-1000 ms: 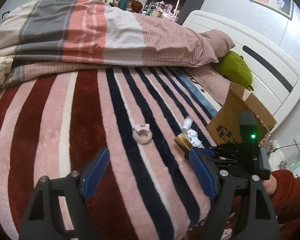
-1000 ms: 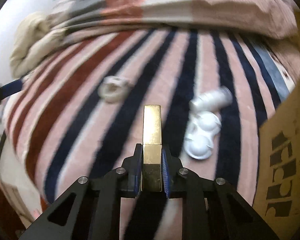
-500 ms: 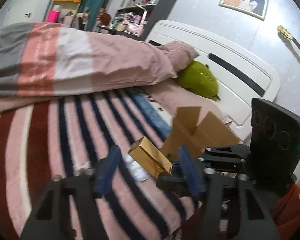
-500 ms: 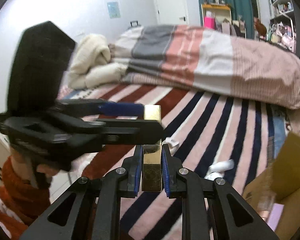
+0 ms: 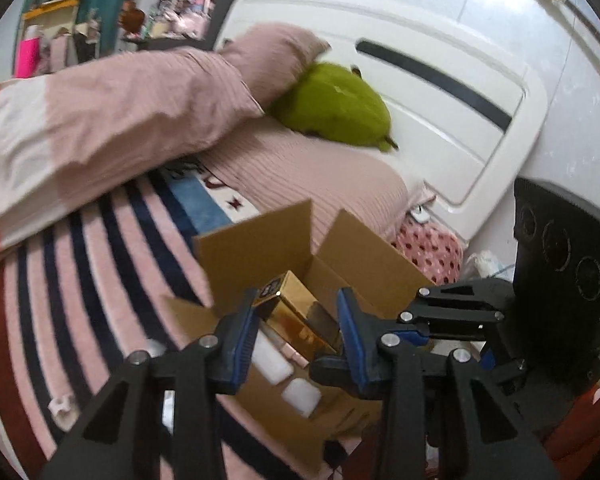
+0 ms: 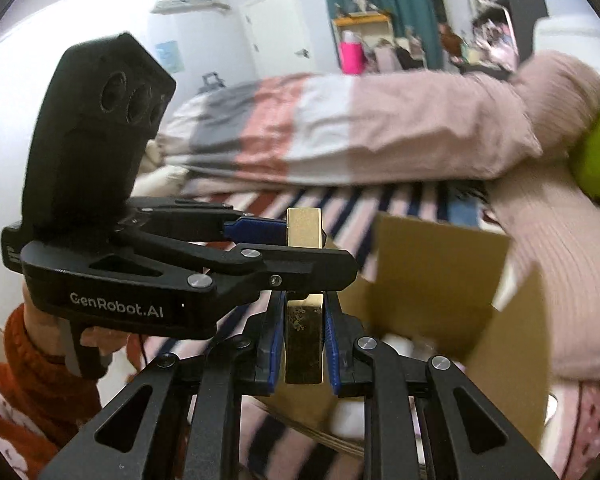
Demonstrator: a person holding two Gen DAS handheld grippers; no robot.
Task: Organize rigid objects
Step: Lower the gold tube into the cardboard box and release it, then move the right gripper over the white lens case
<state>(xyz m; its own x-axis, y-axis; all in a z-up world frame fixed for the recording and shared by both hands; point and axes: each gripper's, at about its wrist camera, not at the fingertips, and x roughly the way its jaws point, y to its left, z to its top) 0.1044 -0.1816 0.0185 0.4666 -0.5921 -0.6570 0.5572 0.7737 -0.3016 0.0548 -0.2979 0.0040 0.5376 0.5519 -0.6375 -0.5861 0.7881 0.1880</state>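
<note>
While the right gripper (image 6: 303, 344) stays clamped on the gold box (image 6: 303, 336), the left gripper (image 5: 298, 320) jaws are closing around its far end; pad contact there is hard to tell. Its black finger hides the box's middle. Cardboard box (image 5: 256, 248) sits open at 12 o'clock below; the white items (image 5: 302, 396) inside are blurred and half hidden.

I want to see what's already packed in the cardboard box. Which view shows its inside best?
Left wrist: it looks into the open cardboard box, with white items at the bottom. The right wrist view is blurred and shows mostly a flap.
</note>
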